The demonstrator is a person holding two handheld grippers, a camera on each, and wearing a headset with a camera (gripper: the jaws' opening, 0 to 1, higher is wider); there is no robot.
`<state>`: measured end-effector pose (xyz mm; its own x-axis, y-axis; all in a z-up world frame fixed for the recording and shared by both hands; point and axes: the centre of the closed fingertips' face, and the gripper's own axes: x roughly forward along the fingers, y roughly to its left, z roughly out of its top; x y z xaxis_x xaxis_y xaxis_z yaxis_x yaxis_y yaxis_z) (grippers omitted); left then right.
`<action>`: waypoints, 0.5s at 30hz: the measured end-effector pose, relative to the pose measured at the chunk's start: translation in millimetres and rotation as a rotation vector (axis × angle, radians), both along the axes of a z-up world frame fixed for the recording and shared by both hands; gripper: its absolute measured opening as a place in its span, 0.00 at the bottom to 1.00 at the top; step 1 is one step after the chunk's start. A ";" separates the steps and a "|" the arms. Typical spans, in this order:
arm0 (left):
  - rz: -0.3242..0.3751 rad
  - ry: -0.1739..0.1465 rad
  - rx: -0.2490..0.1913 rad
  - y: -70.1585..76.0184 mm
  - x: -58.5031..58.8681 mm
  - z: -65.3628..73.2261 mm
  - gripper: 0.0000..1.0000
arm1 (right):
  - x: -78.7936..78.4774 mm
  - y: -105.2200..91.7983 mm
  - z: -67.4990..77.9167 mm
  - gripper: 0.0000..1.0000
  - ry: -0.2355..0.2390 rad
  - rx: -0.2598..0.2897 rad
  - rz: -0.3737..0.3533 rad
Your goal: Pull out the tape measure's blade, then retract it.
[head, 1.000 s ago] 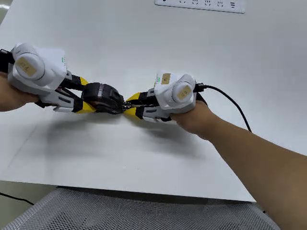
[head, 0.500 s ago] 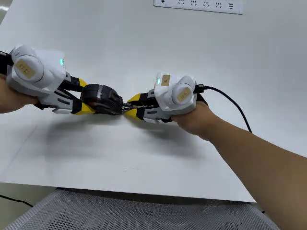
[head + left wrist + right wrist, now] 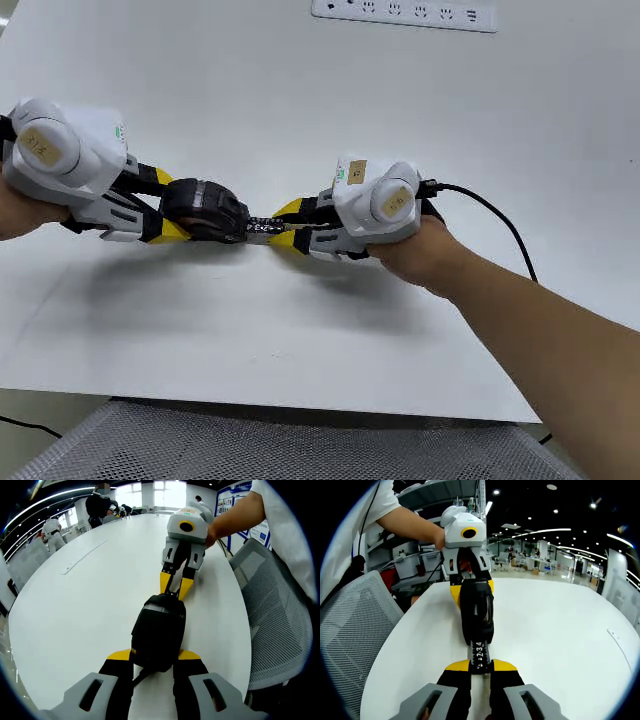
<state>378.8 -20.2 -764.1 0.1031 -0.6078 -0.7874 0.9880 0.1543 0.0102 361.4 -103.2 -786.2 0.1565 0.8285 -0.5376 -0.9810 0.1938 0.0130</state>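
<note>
Since half a second ago the right tool (image 3: 281,226) has drawn away from the tape measure (image 3: 205,209). A short run of blade (image 3: 258,226) now shows between them, so the pull-out looks barely begun. The left tool (image 3: 172,204) clamps the tape measure, held over the counter (image 3: 300,330). The right tool pinches the blade's tip. There are one tape measure, two tools and one power strip (image 3: 405,12).

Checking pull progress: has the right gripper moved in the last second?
Yes. Against the power strip, the right gripper has shifted right, away from the tape measure, baring a little blade.
</note>
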 end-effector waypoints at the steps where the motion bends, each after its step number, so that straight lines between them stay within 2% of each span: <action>1: -0.001 -0.001 0.000 0.0 -0.1 0.1 0.25 | -0.2 -0.7 0.2 0.09 -0.001 0.000 -0.001; 15: -0.001 0.003 -0.004 1.0 -1.2 0.6 0.25 | -4.3 -19.6 1.6 0.09 -0.016 -0.013 -0.008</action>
<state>377.5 -19.2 -763.5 0.1000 -0.6108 -0.7854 0.9882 0.1532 0.0067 357.0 -122.8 -784.5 0.1720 0.8202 -0.5456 -0.9794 0.2020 -0.0050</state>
